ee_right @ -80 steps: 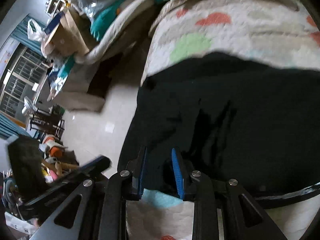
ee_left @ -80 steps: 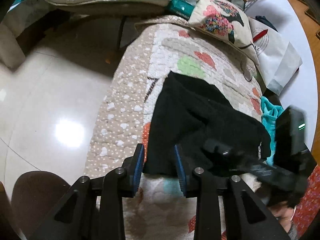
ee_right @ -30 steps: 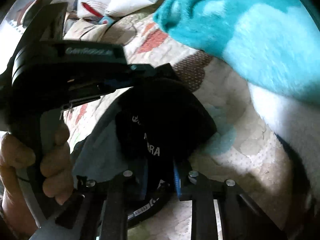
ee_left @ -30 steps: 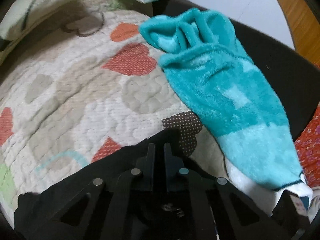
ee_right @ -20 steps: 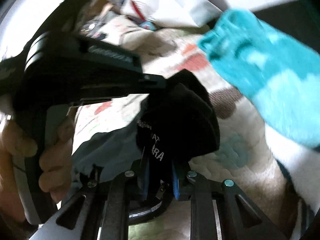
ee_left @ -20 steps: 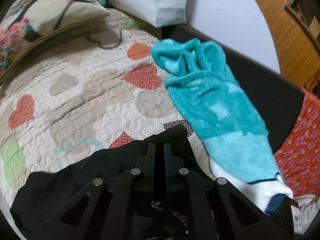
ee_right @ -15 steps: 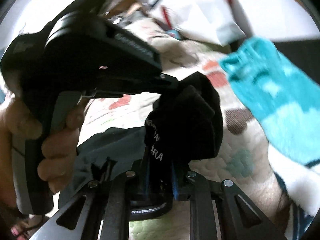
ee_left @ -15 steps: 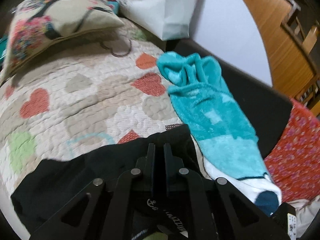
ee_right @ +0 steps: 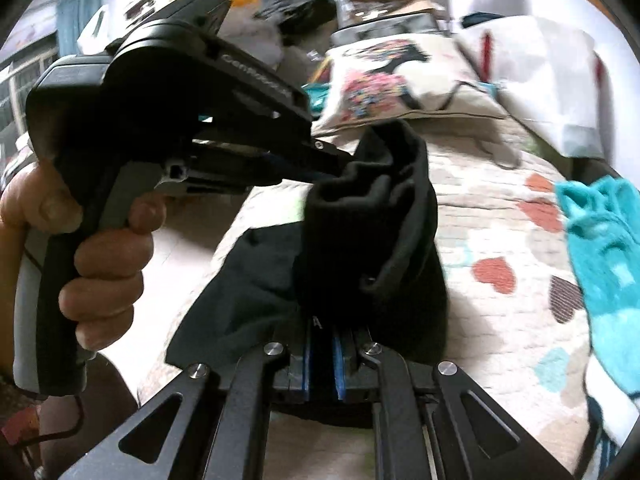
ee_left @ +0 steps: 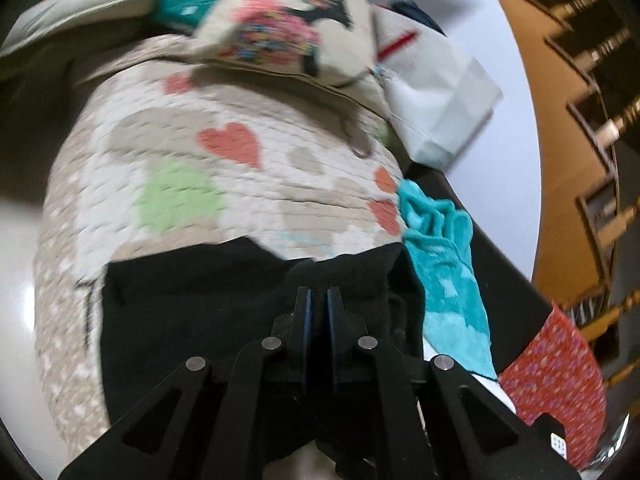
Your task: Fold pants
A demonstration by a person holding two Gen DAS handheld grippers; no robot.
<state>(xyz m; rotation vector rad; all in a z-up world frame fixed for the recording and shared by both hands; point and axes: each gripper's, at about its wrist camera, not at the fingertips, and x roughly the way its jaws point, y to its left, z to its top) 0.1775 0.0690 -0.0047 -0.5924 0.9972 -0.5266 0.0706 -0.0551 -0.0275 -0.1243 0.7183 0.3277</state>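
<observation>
The black pants (ee_left: pixel 192 312) lie across the near part of a heart-patterned quilt (ee_left: pixel 240 184). My left gripper (ee_left: pixel 318 300) is shut on a bunched edge of the pants and holds it lifted. In the right wrist view the pants (ee_right: pixel 384 248) hang as a raised fold between the two grippers. My right gripper (ee_right: pixel 322 344) is shut on the lower edge of that fold. The left gripper (ee_right: pixel 332 168), held in a hand, pinches the fold's top from the left.
A turquoise fleece garment (ee_left: pixel 444 272) lies to the right of the pants, also in the right wrist view (ee_right: pixel 604 248). A floral pillow (ee_left: pixel 288 24) and a white bag (ee_left: pixel 436 92) sit at the far end. Red patterned fabric (ee_left: pixel 560 380) lies at right. Tiled floor (ee_left: pixel 16 264) is at left.
Both grippers closed on the pants' edge and lifted it. The view swung back from the turquoise garment toward the pillow, and the held fold now stands higher above the quilt.
</observation>
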